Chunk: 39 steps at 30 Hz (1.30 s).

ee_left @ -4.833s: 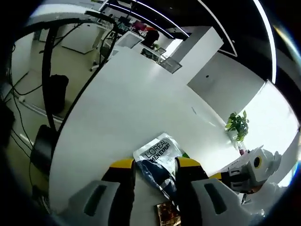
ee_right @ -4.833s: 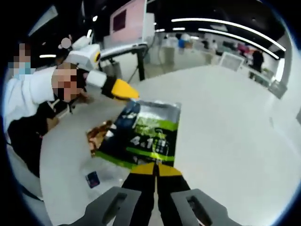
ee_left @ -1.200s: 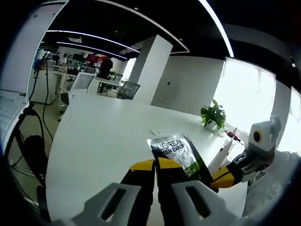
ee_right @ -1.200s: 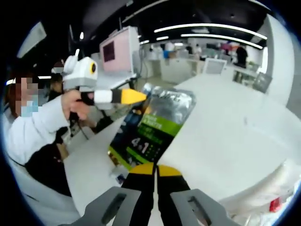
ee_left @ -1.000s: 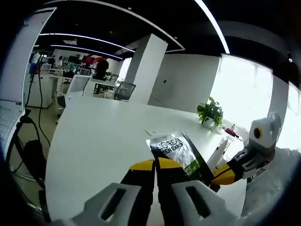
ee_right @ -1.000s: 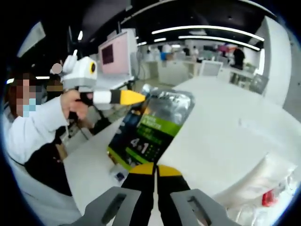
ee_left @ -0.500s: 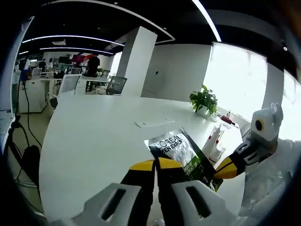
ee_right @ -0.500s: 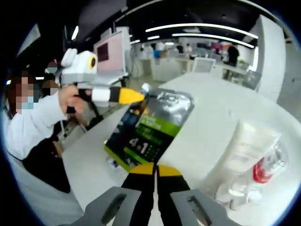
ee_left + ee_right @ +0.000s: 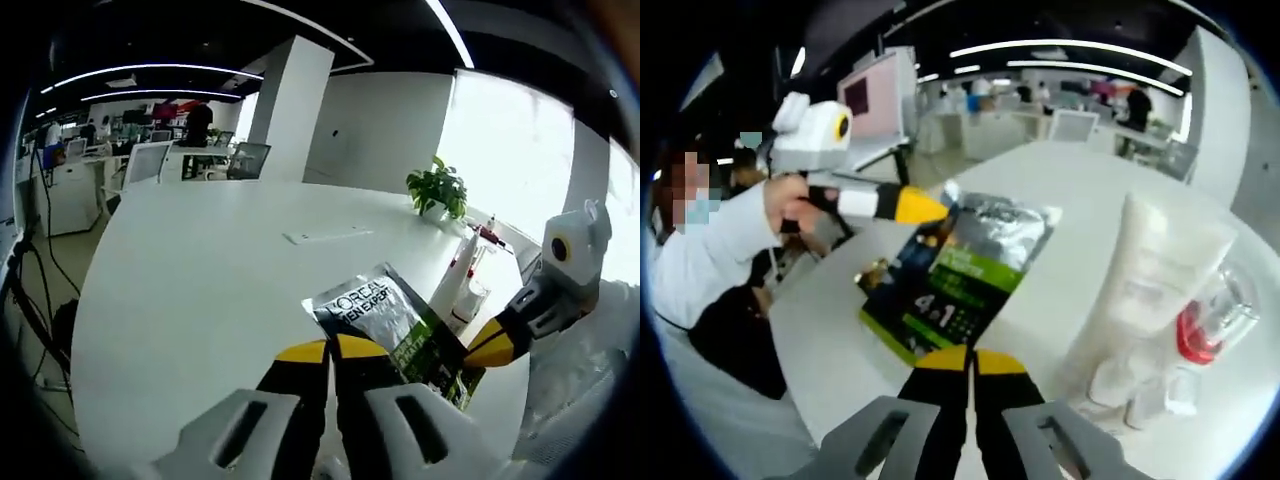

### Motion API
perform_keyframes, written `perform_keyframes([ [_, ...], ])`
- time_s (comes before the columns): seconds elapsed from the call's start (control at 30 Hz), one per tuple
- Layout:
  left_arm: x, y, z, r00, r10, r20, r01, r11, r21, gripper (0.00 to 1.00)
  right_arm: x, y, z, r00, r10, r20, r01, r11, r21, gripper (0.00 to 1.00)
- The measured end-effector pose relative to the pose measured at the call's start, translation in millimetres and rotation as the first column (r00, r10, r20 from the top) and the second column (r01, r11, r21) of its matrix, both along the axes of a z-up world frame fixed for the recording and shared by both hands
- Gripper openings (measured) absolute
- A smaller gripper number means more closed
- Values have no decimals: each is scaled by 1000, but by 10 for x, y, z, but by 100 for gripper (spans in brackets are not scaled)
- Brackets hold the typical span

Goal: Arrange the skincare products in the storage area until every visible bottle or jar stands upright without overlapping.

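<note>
Sachet (image 9: 962,273) held above white desk (image 9: 190,270) between both tools: right tool (image 9: 969,362) pinched shut on its lower edge, left tool (image 9: 331,351) pinched shut on a corner near the silver top, both sets of jaws with no gap. White tube (image 9: 1152,275) and clear bottle with red cap (image 9: 1205,325) stand upright just beside it, to the right in the right gripper view. Best to carry the sachet level, set it down apart from the tube without brushing it, and release one tool at a time.
</note>
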State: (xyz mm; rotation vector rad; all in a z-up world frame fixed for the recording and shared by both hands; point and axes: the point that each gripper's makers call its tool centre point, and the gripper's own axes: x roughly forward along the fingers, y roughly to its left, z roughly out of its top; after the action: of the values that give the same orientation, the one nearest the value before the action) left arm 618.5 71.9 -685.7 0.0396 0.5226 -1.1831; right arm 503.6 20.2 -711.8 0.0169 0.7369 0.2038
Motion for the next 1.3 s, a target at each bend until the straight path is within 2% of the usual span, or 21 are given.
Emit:
perform_keyframes([
  [0.23, -96, -33, -163, 1000, -10, -13, 11, 999, 39, 4, -116, 16, -196, 999, 7, -34, -6, 1000, 15, 0],
  [0.63, -208, -176, -391, 999, -38, -35, 40, 996, 79, 5, -242, -114, -366, 997, -30, -67, 32, 999, 23, 0],
  [1.13, -249, -343, -610, 997, -52, -59, 58, 993, 105, 5, -292, -288, -548, 994, -63, -87, 60, 998, -34, 0],
  [1.3, -247, -380, -677, 996, -54, -67, 62, 992, 111, 5, -310, -327, -605, 992, -77, -96, 75, 997, -26, 0],
])
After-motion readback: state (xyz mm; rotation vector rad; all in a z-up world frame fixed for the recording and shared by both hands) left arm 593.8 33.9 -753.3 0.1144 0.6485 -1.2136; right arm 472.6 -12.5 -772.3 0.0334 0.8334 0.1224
